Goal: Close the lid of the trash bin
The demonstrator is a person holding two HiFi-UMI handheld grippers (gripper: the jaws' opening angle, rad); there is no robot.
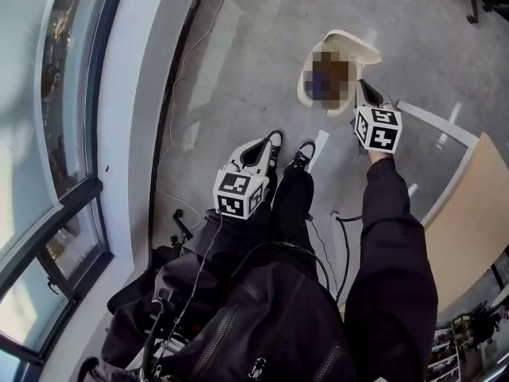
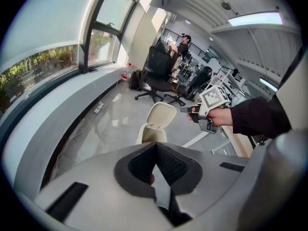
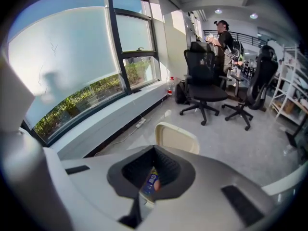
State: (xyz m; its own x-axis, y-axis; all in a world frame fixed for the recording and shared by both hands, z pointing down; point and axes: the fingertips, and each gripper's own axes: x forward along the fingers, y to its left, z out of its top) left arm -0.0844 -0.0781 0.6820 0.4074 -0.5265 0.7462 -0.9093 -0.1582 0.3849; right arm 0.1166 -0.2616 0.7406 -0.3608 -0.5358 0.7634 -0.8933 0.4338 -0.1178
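Note:
A cream trash bin point(image 1: 306, 86) stands on the grey floor with its lid point(image 1: 355, 46) swung up and back. In the left gripper view the bin point(image 2: 150, 134) and its raised lid point(image 2: 161, 115) show just beyond my jaws. My right gripper point(image 1: 363, 88) hovers at the bin's right rim, jaws together and holding nothing; its own view looks down past the tips point(image 3: 154, 149) at the upright lid point(image 3: 177, 137) and a coloured wrapper inside the bin. My left gripper point(image 1: 274, 139) hangs lower, over my shoes and short of the bin, and is shut and empty too.
A curved window wall point(image 1: 119, 134) runs along the left, with a white cable point(image 1: 179, 78) on the floor beside it. A wooden desk point(image 1: 473, 205) stands at the right. Office chairs point(image 3: 207, 88) and a standing person point(image 3: 222, 32) are farther back.

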